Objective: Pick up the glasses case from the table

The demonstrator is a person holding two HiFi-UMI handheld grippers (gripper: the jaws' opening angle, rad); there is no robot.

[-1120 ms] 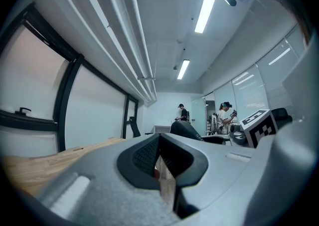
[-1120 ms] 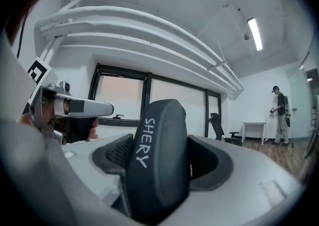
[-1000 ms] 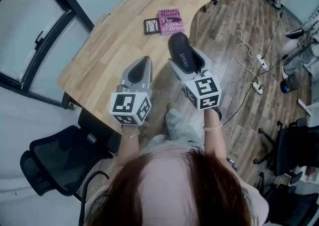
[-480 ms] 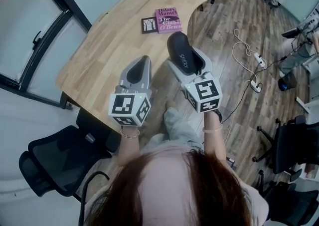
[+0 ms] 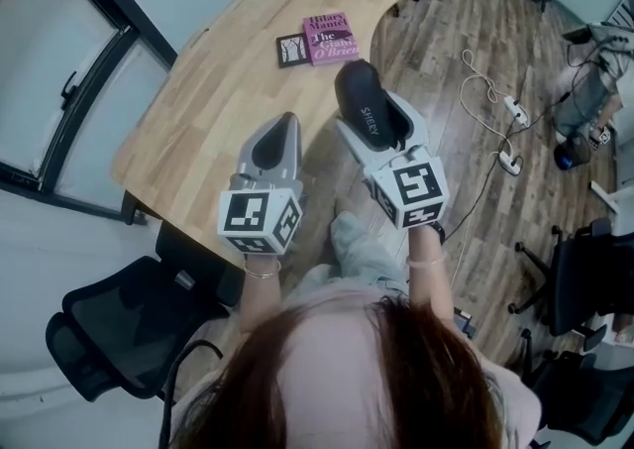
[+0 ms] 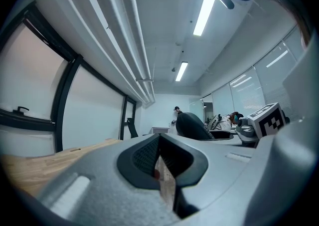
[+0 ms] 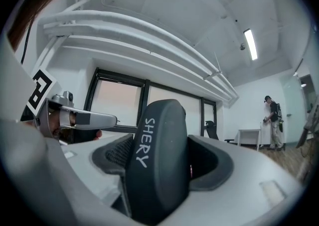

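glasses case in right tool, left tool beside, book on table beyond

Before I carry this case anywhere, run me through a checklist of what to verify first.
1. Grip: the right gripper is shut on the dark oval glasses case lettered SHERY, with a jaw on each broad side. Ok.
2. Case clear of the light wooden table: it is held in the air. Ok.
3. Case lid closed: no seam shows. Cannot tell.
4. Left gripper: shut, nothing between its jaws, apart from the case. Ok.
5. Pink paperback book and small black square card: both lie farther along the table, away from both grippers. Ok.
6. Floor to the right: a white cable with power strip lies loose there, likely a snag. Not ok.
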